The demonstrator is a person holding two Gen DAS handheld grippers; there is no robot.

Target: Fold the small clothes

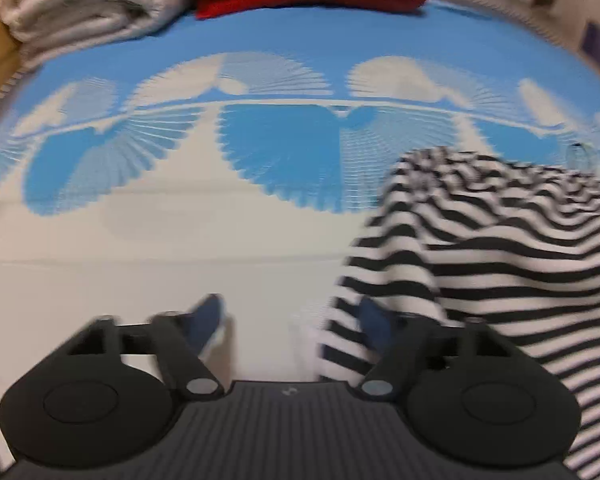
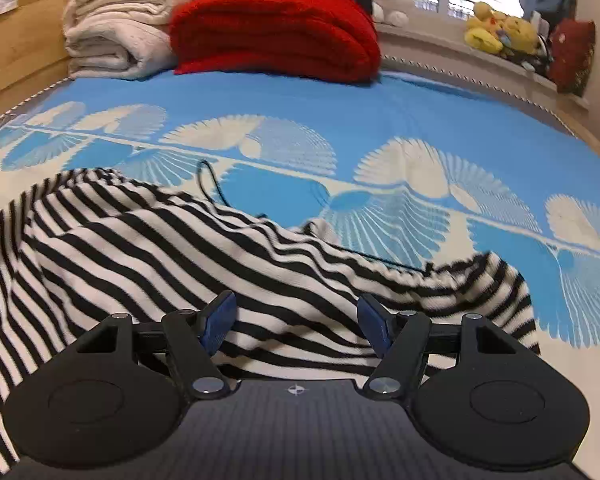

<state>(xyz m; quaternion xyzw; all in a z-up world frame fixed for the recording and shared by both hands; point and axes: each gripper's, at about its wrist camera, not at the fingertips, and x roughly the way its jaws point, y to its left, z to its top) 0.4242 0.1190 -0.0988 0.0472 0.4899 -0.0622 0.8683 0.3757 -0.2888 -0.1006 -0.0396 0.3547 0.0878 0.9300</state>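
Observation:
A black-and-white striped garment (image 1: 500,248) lies crumpled on the blue-and-white bedspread (image 1: 260,152). In the left wrist view it fills the right side, and its left edge reaches the right finger of my left gripper (image 1: 292,322). That gripper's jaws stand apart over bare white bedspread, with nothing pressed between the pads. In the right wrist view the striped garment (image 2: 180,248) spreads from the left edge to the middle, and a thin black cord (image 2: 212,184) trails from it. My right gripper (image 2: 297,322) hovers over the striped cloth, open, with the fabric lying below and between its fingers.
A folded red blanket (image 2: 276,32) and a folded white blanket (image 2: 116,36) are stacked at the far end of the bed. A wooden bed frame (image 2: 20,40) runs along the left. Stuffed toys (image 2: 496,28) sit on the sill at the far right.

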